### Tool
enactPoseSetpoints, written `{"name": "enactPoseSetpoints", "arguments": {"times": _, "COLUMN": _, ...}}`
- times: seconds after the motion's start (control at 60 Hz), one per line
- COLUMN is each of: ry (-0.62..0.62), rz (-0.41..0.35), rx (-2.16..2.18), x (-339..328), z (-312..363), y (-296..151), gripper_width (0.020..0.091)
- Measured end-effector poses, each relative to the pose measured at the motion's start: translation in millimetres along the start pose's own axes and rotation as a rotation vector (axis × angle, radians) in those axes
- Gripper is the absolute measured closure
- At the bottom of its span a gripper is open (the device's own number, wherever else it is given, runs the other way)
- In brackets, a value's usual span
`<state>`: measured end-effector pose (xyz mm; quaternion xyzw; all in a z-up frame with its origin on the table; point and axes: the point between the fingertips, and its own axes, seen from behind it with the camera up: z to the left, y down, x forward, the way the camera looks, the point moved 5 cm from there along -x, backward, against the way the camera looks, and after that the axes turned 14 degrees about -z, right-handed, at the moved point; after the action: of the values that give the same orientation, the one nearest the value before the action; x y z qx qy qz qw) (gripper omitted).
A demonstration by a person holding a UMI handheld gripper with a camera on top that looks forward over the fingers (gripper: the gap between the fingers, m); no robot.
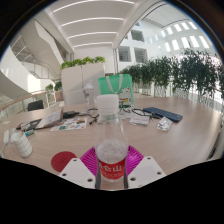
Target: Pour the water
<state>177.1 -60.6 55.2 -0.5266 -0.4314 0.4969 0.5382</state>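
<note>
Your single camera rides on the claw [112,172], looking forward along its fingers, low and close over the light wooden surface [180,140].

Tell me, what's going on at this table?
A person is holding a hand-held gripper over a long wooden table, and its camera looks out along the two fingers. A clear plastic cup with a red label sits between the pink-padded fingers, which appear closed on its sides. Just beside the fingers a red round lid or coaster lies on the table. Further along are a white jug-like container, papers and a dark flat device. No water is being poured yet.
</note>
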Motion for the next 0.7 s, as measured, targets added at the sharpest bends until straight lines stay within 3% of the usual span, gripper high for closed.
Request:
{"name": "enactPoseSetpoints", "arguments": {"times": 0.1, "ry": 0.002, "rz": 0.056, "rx": 0.041, "x": -2.8, "z": 1.8, "y": -7.4, "gripper_width": 0.0803}}
{"name": "enactPoseSetpoints", "arguments": {"times": 0.217, "ry": -0.010, "rz": 0.019, "rx": -0.088, "x": 2.2, "z": 13.4, "y": -66.4, "gripper_width": 0.0804}}
{"name": "enactPoseSetpoints", "arguments": {"times": 0.4, "ry": -0.132, "rz": -0.015, "rx": -0.640, "x": 22.7, "z": 100.8, "y": -144.2, "gripper_width": 0.0805}}
{"name": "enactPoseSetpoints", "arguments": {"times": 0.483, "ry": -0.211, "rz": -0.036, "rx": -0.992, "x": 28.6, "z": 150.9, "y": -149.7, "gripper_width": 0.0805}}
{"name": "enactPoseSetpoints", "arguments": {"times": 0.7, "ry": -0.408, "rz": -0.081, "rx": -1.820, "x": 36.6, "z": 239.6, "y": -115.2, "gripper_width": 0.0804}}
